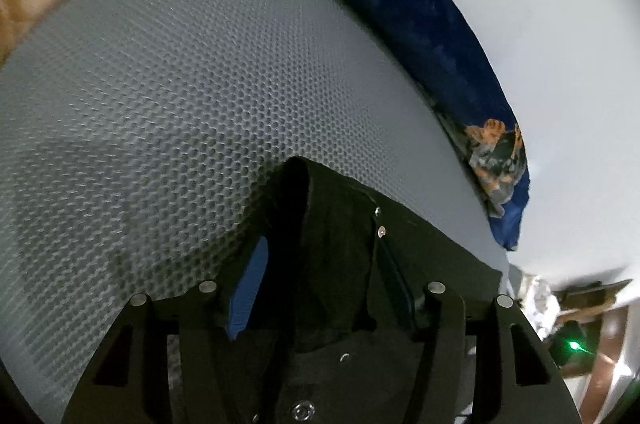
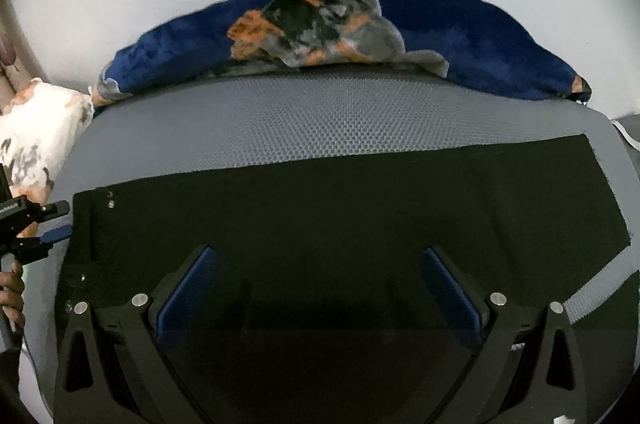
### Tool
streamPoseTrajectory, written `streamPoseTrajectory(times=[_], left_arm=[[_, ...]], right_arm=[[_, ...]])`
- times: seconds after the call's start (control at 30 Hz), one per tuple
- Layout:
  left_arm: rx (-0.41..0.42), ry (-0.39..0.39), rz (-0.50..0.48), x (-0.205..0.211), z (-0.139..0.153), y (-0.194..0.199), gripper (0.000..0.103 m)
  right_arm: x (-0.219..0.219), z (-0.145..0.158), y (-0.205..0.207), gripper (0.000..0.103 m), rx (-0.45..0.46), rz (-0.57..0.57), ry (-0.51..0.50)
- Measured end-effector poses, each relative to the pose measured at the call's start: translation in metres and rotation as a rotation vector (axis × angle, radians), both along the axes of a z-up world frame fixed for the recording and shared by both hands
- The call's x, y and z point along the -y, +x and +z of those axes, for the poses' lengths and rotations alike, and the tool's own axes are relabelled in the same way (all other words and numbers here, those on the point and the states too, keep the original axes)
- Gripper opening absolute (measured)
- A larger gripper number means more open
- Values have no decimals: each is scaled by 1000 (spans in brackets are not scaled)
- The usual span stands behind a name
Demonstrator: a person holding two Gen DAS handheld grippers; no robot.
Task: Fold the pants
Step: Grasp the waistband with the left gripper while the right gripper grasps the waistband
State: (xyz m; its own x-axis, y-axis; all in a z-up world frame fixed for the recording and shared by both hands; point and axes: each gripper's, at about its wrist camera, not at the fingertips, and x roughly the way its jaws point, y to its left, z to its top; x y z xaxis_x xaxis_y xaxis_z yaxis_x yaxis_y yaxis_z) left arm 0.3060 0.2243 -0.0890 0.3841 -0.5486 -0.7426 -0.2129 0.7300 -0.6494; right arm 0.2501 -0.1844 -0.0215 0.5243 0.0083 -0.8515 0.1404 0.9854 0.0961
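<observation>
The pants (image 2: pixel 340 208), one black pair, are lying flat across a grey honeycomb-textured mat (image 2: pixel 344 112), with a blue blanket (image 2: pixel 480 40) bunched along the mat's far edge. The left hand-held gripper (image 1: pixel 320 288) is angling down at the waistband end, its jaws part-way apart with a raised fold of the black cloth between them, though whether the pads are pressing it is hard to tell. The right hand-held gripper (image 2: pixel 320 288) is hovering over the pants, jaws wide apart.
</observation>
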Motion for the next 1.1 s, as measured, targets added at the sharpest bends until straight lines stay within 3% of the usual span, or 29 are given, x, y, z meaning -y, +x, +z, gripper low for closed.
streamPoseTrajectory(times=[0.1,0.27,0.7,0.83,0.87,0.97,1.1], left_arm=[[5,-48,-36,1,-3,6,42],[19,-83,-78,7,-1,13,37],[19,-162,-132,30,-24,52,37],[17,-194,-101,37,-32,58,37],[23,-188,-99,37,-31,57,36],[49,-122,-102,45,-21,53,7],[145,-62,-106,49,8,34,7]], right_arm=[[-3,-6,5,102,-14,4,1],[-5,-14,11,102,-25,9,-3],[5,-27,27,102,-24,0,-8],[14,-33,32,102,-23,-4,0],[16,-34,33,102,-27,0,1],[24,-35,37,102,-33,26,-5],[36,-32,42,102,-23,130,-54]])
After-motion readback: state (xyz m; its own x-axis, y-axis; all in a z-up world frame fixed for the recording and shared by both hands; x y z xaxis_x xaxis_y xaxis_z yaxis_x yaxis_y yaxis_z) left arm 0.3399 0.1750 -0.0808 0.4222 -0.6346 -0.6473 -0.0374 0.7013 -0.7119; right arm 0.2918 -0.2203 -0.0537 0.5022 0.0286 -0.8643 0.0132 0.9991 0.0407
